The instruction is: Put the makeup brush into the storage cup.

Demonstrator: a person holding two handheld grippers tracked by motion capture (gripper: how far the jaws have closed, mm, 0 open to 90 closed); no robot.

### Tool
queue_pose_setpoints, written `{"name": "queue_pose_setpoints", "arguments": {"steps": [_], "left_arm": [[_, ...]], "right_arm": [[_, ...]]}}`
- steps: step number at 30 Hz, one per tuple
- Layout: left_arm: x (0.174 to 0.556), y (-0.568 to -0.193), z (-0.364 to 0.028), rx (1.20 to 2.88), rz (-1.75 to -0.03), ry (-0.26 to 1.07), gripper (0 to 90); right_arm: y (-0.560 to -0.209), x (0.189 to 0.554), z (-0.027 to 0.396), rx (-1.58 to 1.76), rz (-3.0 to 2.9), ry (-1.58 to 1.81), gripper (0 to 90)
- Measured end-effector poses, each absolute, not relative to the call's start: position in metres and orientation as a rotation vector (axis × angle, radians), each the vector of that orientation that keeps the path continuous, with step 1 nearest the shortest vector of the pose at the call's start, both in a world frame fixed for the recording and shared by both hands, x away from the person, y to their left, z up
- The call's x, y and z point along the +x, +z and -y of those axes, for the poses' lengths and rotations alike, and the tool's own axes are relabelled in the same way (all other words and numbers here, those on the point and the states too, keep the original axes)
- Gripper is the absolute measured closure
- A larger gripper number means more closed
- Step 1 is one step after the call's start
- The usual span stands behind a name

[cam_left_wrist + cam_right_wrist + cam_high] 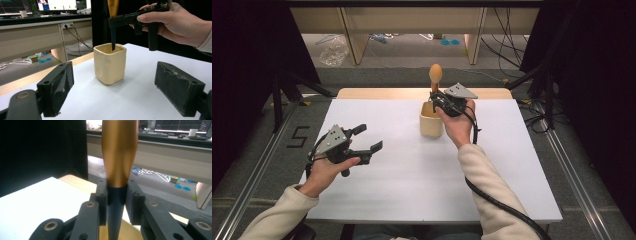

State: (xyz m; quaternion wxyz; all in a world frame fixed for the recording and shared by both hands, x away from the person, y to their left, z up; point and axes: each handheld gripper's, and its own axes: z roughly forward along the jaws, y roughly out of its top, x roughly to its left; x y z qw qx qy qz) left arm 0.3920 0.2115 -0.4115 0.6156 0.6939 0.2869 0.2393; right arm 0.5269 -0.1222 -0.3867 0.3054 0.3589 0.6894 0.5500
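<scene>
A cream square cup (431,125) stands on the white table (402,180), right of centre toward the back. A utensil with a rounded wooden handle (435,74) and a dark lower shaft stands upright with its tip inside the cup. My right gripper (435,97) is shut on that shaft just above the rim; in the right gripper view the pads (102,197) press the dark shaft (116,202) below the handle (119,155). My left gripper (368,138) hovers open at the table's left. Its view looks between its jaws at the cup (110,63).
A wooden strip (362,93) borders the table's far edge. Beyond it are desk legs, a clear plastic bag (333,50) and cables on the floor. Black curtains flank both sides. The right gripper's cable (507,207) trails over the table's front right.
</scene>
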Motion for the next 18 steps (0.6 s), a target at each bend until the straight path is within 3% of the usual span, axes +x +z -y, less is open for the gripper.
{"name": "queue_pose_setpoints", "arguments": {"steps": [18], "left_arm": [[0.3919, -0.4125, -0.2103, 1.593, -0.671, 0.545, 15.6]], "right_arm": [[-0.3925, 0.5306, 0.1223, 0.949, -1.82, 1.438, 75.4]]}}
